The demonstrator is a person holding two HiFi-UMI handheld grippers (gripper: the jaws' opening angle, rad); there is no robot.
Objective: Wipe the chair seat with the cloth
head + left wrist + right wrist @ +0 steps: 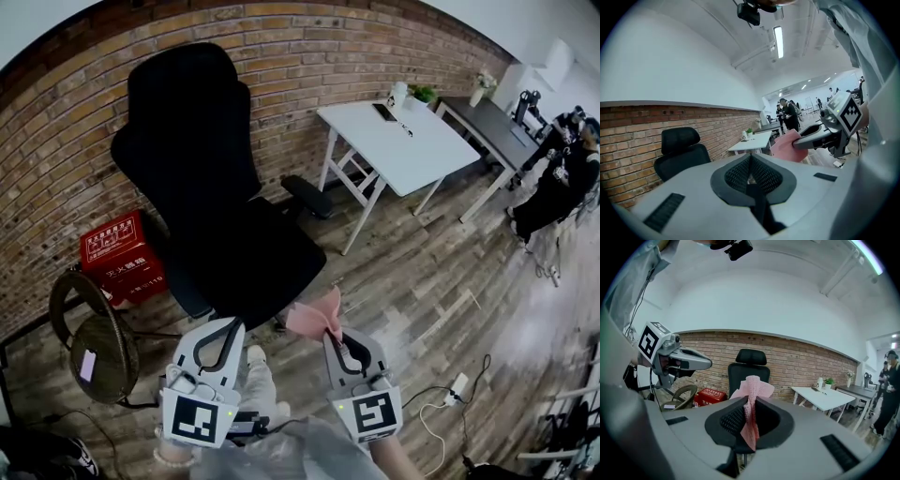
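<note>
1. The right gripper (749,401) has its two jaws clamped on a soft pink cloth (753,386). The fabric is pinched between the black meshed pads (730,421), with a ruffled bunch standing above the jaw tips and a narrow tail hanging down between them.
2. Seen from above, the cloth sits right at the tip of the right gripper. It is over the near front corner of the seat (258,253) of the black, high-backed office chair (187,122). I cannot tell whether the cloth touches the seat.
3. The left gripper (232,326) is held just beside the right one, on its left, near the seat's front edge. Its jaws are pressed together with nothing between them, meeting in a thin seam.
4. The cloth lies to the right of the left gripper and apart from it. Only the right gripper touches the cloth.
5. The chair stands with its back towards a red brick wall (309,56) and its seat towards the person.
6. A red box (120,251) with white print sits on the dark wooden floor (422,281) left of the chair, by the wall. A white rectangular table (398,150) stands to the chair's right.
</note>
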